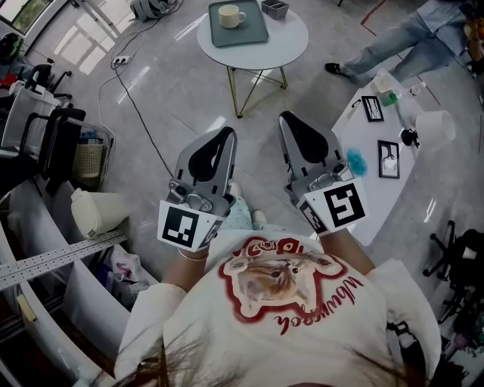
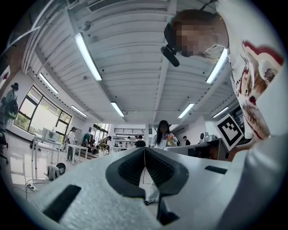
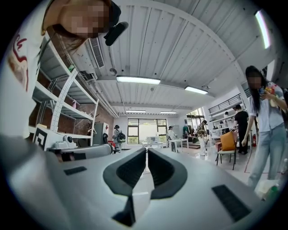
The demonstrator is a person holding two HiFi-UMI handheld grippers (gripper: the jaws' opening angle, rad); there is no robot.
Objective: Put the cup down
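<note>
Grippers both clenched on nothing: left gripper (image 1: 224, 136) and right gripper (image 1: 292, 121) each have jaws pressed together, held at the person's chest, well short of the round table (image 1: 291, 41). Cup (image 1: 231, 16) stands upright on a green tray (image 1: 253, 29) on that table, well apart from both tools. Judgement: the put-down looks done, or the task isn't under way, as nothing is held. Next move would only call for keeping clear of the table, or walking to it for a fresh pick

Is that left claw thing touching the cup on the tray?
Apart. The head view shows the cup on its tray far beyond the left gripper, bare floor between them.
</note>
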